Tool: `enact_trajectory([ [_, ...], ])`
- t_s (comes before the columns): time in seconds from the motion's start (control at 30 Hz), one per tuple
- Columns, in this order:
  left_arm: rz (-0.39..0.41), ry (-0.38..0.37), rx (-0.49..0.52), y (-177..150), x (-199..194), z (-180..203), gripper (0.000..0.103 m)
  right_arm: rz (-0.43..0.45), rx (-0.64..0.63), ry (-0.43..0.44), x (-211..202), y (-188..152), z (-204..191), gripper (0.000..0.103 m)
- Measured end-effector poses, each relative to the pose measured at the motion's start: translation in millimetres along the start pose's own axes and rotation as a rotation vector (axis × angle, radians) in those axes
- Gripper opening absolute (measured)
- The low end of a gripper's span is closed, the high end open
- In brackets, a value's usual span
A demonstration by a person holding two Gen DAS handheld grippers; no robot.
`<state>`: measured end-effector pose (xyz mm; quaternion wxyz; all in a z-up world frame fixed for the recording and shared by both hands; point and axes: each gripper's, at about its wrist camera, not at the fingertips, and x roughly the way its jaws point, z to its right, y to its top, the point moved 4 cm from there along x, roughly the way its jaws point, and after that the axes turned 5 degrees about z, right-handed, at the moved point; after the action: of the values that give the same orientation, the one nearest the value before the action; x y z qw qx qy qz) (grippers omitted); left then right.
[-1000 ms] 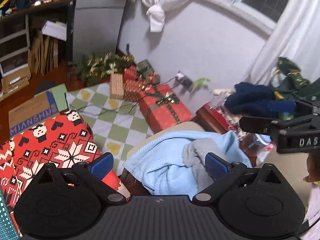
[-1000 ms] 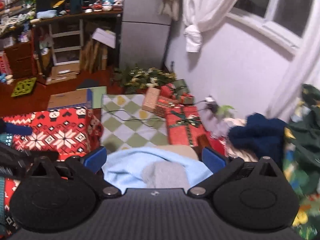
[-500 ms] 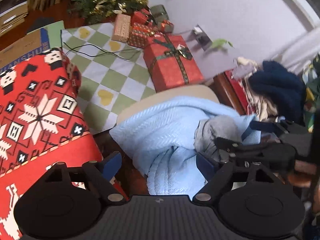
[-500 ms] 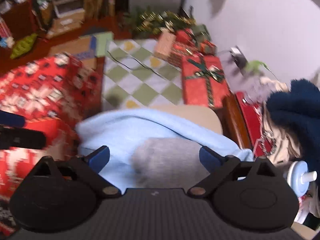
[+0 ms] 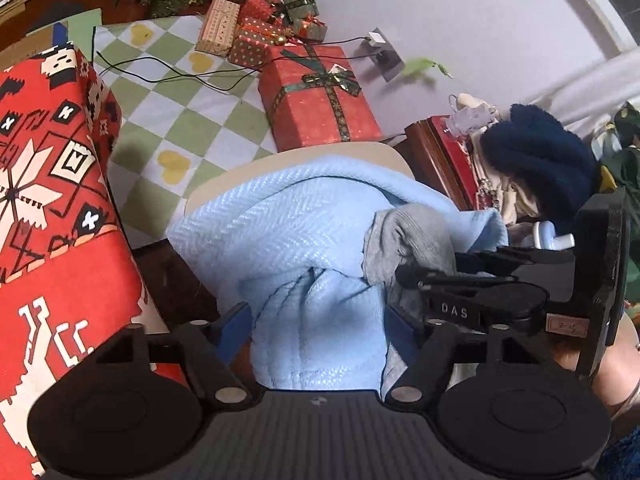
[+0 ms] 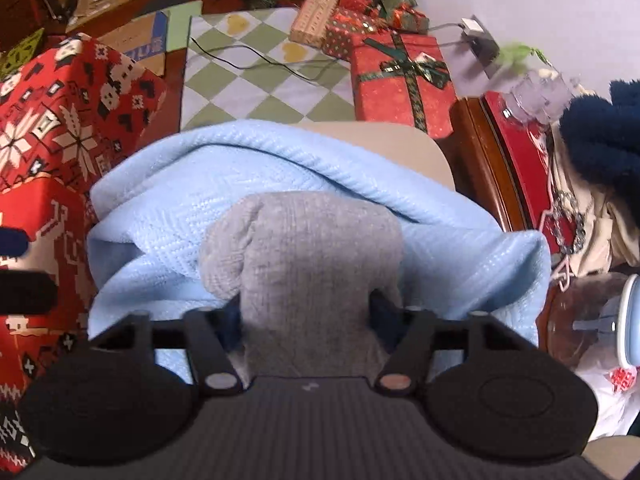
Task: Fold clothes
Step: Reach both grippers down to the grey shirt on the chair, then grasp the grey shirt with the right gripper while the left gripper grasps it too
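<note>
A light blue knitted garment (image 5: 296, 240) lies bunched over a beige round table (image 5: 224, 184), with a grey garment (image 5: 416, 236) on top of it. My left gripper (image 5: 316, 328) is open, its blue fingers on either side of a hanging fold of the blue garment. My right gripper (image 6: 308, 320) is open with the grey garment (image 6: 312, 256) bulging between its fingers. The right gripper also shows in the left wrist view (image 5: 472, 280), lying against the grey garment.
A red patterned cloth (image 5: 48, 208) covers a surface on the left. Wrapped gift boxes (image 5: 320, 100) and a checked mat (image 5: 168, 92) lie on the floor beyond. A dark blue fluffy garment (image 5: 536, 160) and a bottle (image 6: 624, 320) sit on the right.
Both grippers have tilted down and moved in close to the pile. The right gripper's fingers now straddle the grey garment; the left's straddle the blue fold.
</note>
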<state>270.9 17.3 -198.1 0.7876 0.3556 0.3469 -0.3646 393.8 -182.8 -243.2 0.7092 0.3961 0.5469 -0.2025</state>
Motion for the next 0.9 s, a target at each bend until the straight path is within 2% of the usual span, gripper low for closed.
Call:
enact_trajectory([
  [0.1, 0.012, -0.016, 0.005, -3.8, -8.9, -4.8, 0.063, 0.018, -0.020, -0.014, -7.5, 0.2, -6.5, 0.038],
  [0.23, 0.034, -0.032, -0.009, -10.0, -24.6, -17.2, 0.056, 0.069, -0.014, -0.010, -31.4, 2.0, -14.4, 0.033],
  [0.37, 0.077, -0.052, -0.029, -16.9, -54.8, -34.1, 0.056, 0.176, 0.023, 0.010, -76.6, 13.5, -20.8, 0.031],
  [0.5, 0.174, -0.088, -0.021, -25.6, -110.6, -55.7, 0.056, 0.301, 0.032, 0.050, -140.9, 28.2, -51.2, 0.031],
  [0.6, 0.253, -0.107, -0.006, -33.9, -158.0, -73.9, 0.056, 0.375, 0.019, 0.116, -186.2, 34.5, -92.5, 0.031],
  [0.77, 0.389, -0.076, 0.067, -63.3, -249.5, -114.7, 0.056, 0.427, -0.056, 0.224, -239.0, 35.4, -196.7, 0.030],
  [0.9, 0.428, -0.025, 0.109, -101.5, -305.4, -150.0, 0.056, 0.425, -0.119, 0.314, -257.8, 21.0, -290.9, 0.031],
])
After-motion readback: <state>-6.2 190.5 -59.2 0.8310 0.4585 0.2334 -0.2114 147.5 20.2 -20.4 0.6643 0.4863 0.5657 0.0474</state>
